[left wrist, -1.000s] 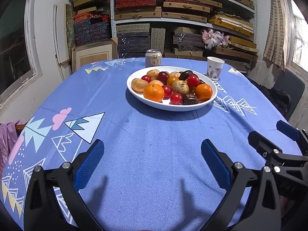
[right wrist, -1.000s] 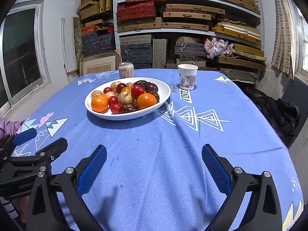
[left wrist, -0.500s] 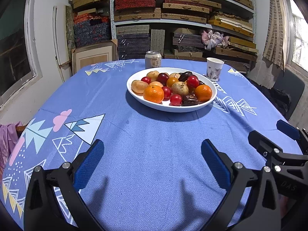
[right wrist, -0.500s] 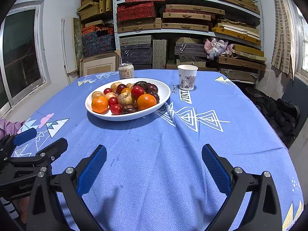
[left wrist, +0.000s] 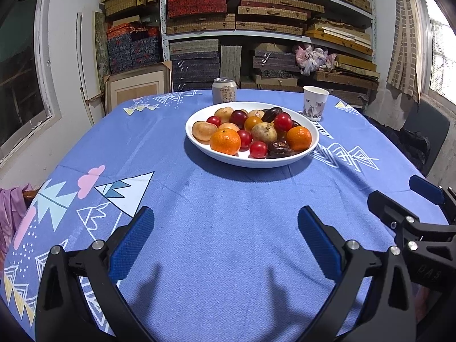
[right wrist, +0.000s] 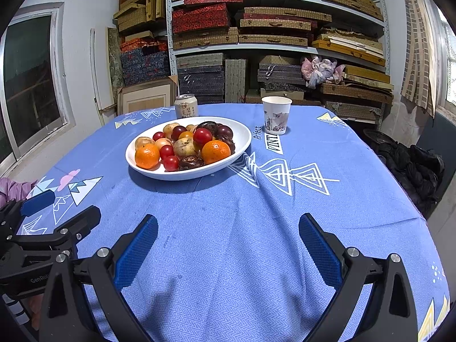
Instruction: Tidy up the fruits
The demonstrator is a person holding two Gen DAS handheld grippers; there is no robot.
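the left gripper is spread wide and holds nothing, low over the blue tablecloth; the right gripper is likewise spread and empty, just beside it. both point at the white bowl, probably to keep it in reach. all the fruits lie heaped in that bowl, mid-table, none on the cloth. that fits a finished gathering or a sorting yet to come. a can and a paper cup stand behind. lower fruits are hidden, the dark ones hard to name, and the hands are cut off.
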